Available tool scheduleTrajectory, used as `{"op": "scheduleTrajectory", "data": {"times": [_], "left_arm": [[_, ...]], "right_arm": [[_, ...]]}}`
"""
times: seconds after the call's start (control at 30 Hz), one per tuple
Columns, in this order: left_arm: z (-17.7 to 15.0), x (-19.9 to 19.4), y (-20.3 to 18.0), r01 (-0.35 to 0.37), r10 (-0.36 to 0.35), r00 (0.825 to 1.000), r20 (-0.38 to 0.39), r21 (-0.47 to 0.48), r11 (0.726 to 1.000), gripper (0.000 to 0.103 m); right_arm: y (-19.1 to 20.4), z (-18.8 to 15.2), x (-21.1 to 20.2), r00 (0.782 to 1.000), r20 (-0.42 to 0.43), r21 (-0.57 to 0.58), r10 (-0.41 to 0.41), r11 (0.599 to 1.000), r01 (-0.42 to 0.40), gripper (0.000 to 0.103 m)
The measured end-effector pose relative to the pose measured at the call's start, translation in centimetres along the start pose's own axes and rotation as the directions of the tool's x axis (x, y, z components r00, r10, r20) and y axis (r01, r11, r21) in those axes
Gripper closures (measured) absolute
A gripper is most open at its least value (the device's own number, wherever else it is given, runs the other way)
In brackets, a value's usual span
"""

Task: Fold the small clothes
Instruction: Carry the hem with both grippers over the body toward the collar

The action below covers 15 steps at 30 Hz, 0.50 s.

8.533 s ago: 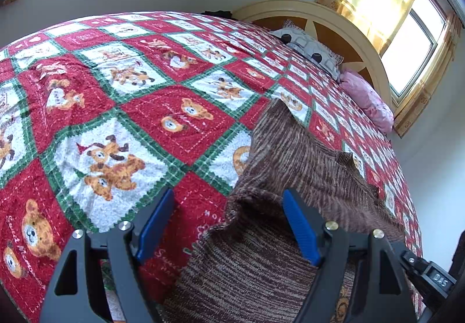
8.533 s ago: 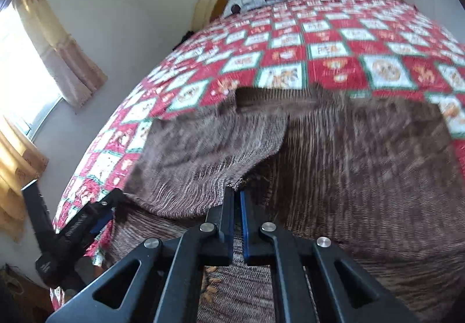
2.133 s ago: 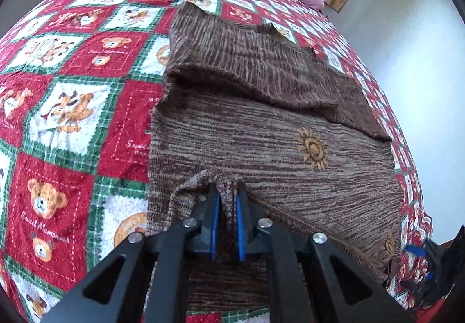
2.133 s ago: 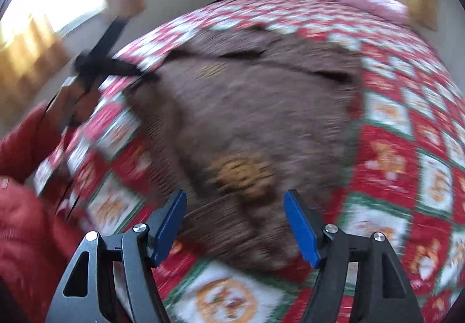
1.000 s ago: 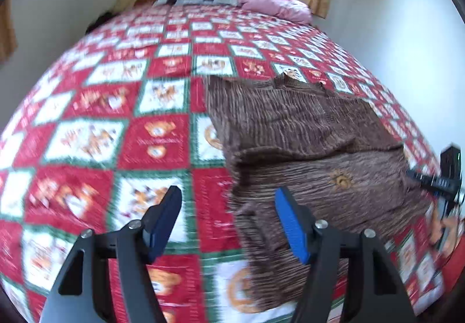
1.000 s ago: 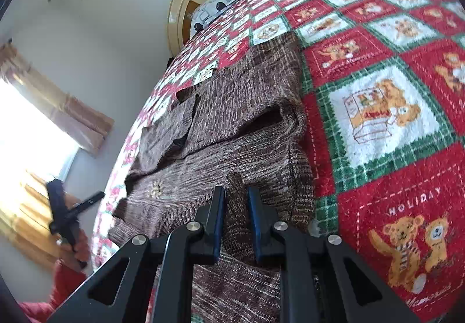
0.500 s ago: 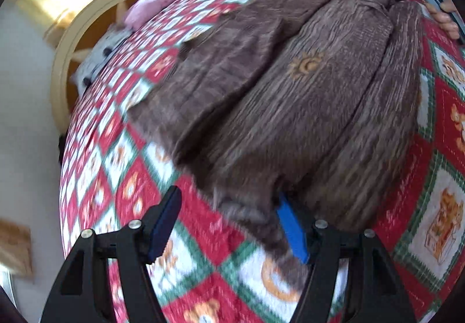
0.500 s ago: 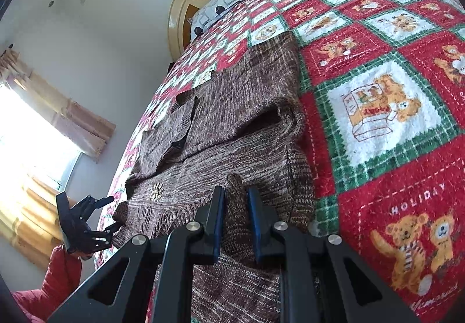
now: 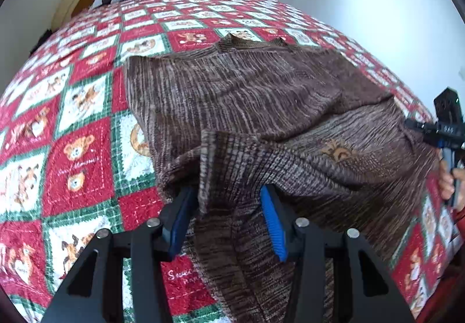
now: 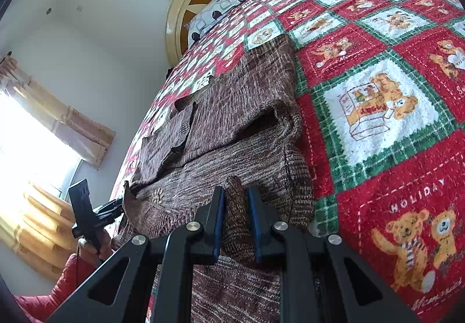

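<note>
In the left wrist view, the brown sweater (image 9: pixel 261 108) lay spread on the bed's teddy-bear blanket (image 9: pixel 72 148), well away from the pillows at the headboard, with its sleeves already laid over its middle. The left tool (image 9: pixel 229 218) was over the sweater's near left corner, and its blue pads were closing with a bunched fold of knit standing between them. The pads did not press the cloth yet, so that tool held nothing. To do this step well, I think the pads should bite deep into the fold, catching both layers, so the hem does not slip when it is lifted. The right tool (image 9: pixel 444 131) showed small at the sweater's right edge, with a hand (image 9: pixel 449 183) under it. The red patch just left of the sweater had stitched words, but I could only read a bit like "Sweet". In the right wrist view, the right tool (image 10: pixel 236 224) was clenched on a pinch of the sweater (image 10: pixel 232 131) at its near right corner. The left tool (image 10: pixel 96 215) was small at the sweater's far corner, so its pads were too small to judge there. I think both corners should go up together and move toward the collar at the same speed, to keep the fold straight. The red patch on the blanket (image 10: pixel 377 108) to the right of the sweater said "HOLIDAY" above two bears, and something like "Memories" below them.
</note>
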<state>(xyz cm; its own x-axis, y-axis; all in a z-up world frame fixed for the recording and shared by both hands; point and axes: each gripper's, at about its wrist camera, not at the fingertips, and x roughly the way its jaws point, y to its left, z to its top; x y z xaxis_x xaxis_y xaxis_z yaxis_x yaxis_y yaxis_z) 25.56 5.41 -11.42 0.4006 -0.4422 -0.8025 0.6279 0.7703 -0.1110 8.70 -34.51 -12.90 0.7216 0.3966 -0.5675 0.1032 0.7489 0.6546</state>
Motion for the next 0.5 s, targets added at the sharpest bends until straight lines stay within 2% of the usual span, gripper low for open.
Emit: {"op": "scheduleTrajectory", "data": {"times": [0.13,0.2,0.23,0.27,0.3,0.33,0.37,0.43,0.5], "left_arm": [[0.6,0.3,0.2,0.014,-0.014,1.0,0.003,-0.037,0.999,0.053],[0.7,0.3,0.5,0.022,-0.021,1.0,0.012,-0.052,0.998,0.066],[0.4,0.0,0.6,0.025,-0.024,1.0,0.015,-0.057,0.998,0.079],[0.2,-0.1,0.6,0.026,-0.024,0.999,0.021,-0.064,0.998,0.084],[-0.1,-0.3,0.6,0.028,-0.026,0.999,0.031,-0.076,0.997,0.086],[-0.2,-0.4,0.6,0.03,-0.027,0.999,0.036,-0.088,0.996,0.087],[-0.4,-0.4,0.8,0.035,-0.031,0.999,0.041,-0.106,0.994,0.087],[-0.7,-0.5,1.2,0.056,-0.048,0.997,0.054,-0.155,0.986,0.088],[-0.8,-0.5,1.5,0.068,-0.056,0.996,0.064,-0.193,0.979,0.088]], "right_arm": [[-0.1,0.4,-0.3,1.0,-0.003,0.028,0.017,0.999,-0.017,0.085],[-0.4,0.9,-1.1,0.999,0.026,0.068,0.03,0.997,-0.031,0.085],[-0.4,1.0,-1.5,0.999,0.038,0.071,0.031,0.997,-0.034,0.08],[-0.3,1.3,-2.2,0.998,0.055,0.061,0.03,0.998,-0.034,0.068],[-0.1,1.4,-2.8,0.998,0.066,0.043,0.025,0.999,-0.028,0.06],[0.2,1.5,-3.4,0.997,0.077,0.023,0.013,1.0,-0.015,0.045],[0.7,1.6,-4.3,0.995,0.099,-0.019,-0.012,1.0,0.014,0.038],[2.0,1.6,-5.3,0.993,0.112,-0.115,-0.037,0.992,0.05,0.037],[3.6,1.7,-5.4,0.996,0.077,-0.242,-0.055,0.968,0.072,0.037]]}}
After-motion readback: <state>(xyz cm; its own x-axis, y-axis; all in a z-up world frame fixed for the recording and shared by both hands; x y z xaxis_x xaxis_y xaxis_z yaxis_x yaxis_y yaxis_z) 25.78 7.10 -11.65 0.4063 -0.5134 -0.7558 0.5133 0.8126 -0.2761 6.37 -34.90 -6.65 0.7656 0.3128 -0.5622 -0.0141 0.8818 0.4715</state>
